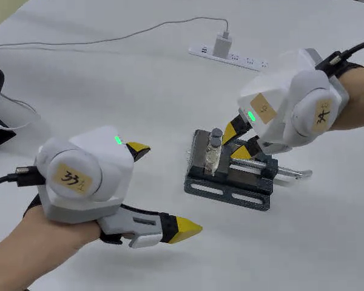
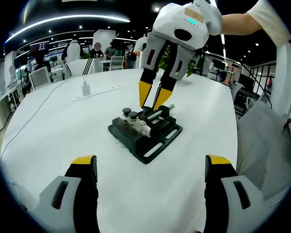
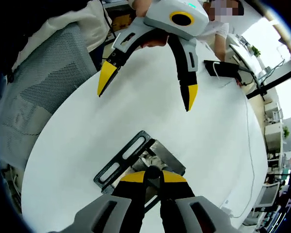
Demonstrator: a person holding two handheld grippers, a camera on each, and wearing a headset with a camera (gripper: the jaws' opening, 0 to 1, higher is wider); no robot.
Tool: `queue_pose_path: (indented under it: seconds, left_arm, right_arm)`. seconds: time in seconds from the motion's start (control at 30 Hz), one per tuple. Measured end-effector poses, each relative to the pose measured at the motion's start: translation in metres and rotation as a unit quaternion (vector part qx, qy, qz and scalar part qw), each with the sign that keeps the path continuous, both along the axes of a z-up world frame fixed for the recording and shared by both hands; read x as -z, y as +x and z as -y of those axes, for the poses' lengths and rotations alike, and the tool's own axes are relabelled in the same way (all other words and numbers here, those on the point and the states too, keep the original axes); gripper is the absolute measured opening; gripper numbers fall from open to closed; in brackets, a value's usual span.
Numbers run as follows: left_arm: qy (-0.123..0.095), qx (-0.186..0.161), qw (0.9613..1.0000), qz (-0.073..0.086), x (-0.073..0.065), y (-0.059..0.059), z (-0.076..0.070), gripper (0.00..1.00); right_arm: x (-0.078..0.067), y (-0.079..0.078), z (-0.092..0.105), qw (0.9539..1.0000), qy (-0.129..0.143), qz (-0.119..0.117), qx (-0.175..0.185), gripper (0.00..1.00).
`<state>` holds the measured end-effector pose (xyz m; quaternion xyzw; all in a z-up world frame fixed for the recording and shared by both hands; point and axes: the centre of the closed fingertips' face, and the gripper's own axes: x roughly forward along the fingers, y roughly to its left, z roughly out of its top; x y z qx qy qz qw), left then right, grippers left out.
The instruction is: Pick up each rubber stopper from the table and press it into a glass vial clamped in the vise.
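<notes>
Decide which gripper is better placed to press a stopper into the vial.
Probably right: the right gripper hangs at the vise beside the vial; the left gripper is open, off to the side.

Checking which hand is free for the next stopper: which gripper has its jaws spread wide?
The left gripper, over the table; its jaws stand wide apart, while the right gripper, above the vise, has them nearly together.

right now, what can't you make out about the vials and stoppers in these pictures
- right gripper view: the right gripper stands with jaws nearly together over the vise, covering the vial tops; whether they pinch a stopper cannot be told.
- head view: that gripper's body hides the vise's far end.
- left gripper view: the vials are too small to judge how deep their dark stoppers sit.
</notes>
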<state>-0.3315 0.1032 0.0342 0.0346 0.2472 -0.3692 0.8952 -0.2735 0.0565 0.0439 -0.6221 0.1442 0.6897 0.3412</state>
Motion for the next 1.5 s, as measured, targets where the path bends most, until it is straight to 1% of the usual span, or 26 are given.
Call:
queue_pose_path:
  seconds: [0.13, 0.2, 0.27, 0.43, 0.67, 1.0, 1.17, 1.23, 1.33, 1.4, 1.47, 1.5]
  left_arm:
    - [-0.001, -0.001, 1.0000, -0.003, 0.002, 0.000, 0.000, 0.91]
    - [-0.002, -0.002, 1.0000, -0.004, 0.003, 0.000, -0.001, 0.91]
    - [-0.004, -0.004, 1.0000, -0.005, 0.004, 0.000, -0.001, 0.90]
    - [-0.006, -0.007, 0.9999, -0.009, 0.006, -0.002, -0.003, 0.90]
    - [-0.008, -0.009, 0.9998, -0.013, 0.008, -0.006, -0.003, 0.88]
    - [-0.011, -0.008, 0.9998, -0.016, 0.009, -0.008, -0.001, 0.87]
    - [-0.012, -0.010, 0.9997, -0.017, 0.009, -0.008, -0.001, 0.87]
    - [-0.014, -0.011, 0.9997, -0.018, 0.010, -0.008, -0.002, 0.87]
    - [-0.015, -0.013, 0.9996, -0.018, 0.010, -0.008, -0.002, 0.87]
    - [-0.015, -0.014, 0.9996, -0.019, 0.011, -0.008, -0.003, 0.87]
    - [-0.016, -0.015, 0.9996, -0.020, 0.011, -0.008, -0.004, 0.86]
    - [-0.016, -0.015, 0.9996, -0.019, 0.011, -0.008, -0.004, 0.86]
  right_arm:
    - [0.003, -0.002, -0.005, 0.9998, -0.004, 0.005, -0.019, 0.05]
    - [0.004, -0.003, -0.007, 0.9997, -0.006, 0.005, -0.022, 0.05]
    - [0.009, -0.002, -0.009, 0.9997, -0.006, 0.004, -0.024, 0.05]
    - [0.011, -0.003, -0.010, 0.9996, -0.010, 0.002, -0.027, 0.05]
    - [0.013, -0.003, -0.008, 0.9997, -0.013, -0.004, -0.020, 0.05]
    - [0.013, -0.002, -0.007, 0.9997, -0.018, -0.014, -0.011, 0.05]
    - [0.014, -0.002, -0.010, 0.9995, -0.026, -0.017, -0.007, 0.05]
    - [0.016, 0.000, -0.010, 0.9993, -0.034, -0.015, -0.006, 0.05]
    - [0.016, 0.001, -0.009, 0.9989, -0.039, -0.025, 0.006, 0.05]
    - [0.016, 0.000, -0.009, 0.9989, -0.039, -0.026, 0.007, 0.05]
    - [0.015, 0.000, -0.009, 0.9985, -0.042, -0.030, 0.017, 0.05]
    - [0.015, 0.000, -0.009, 0.9986, -0.043, -0.029, 0.013, 0.05]
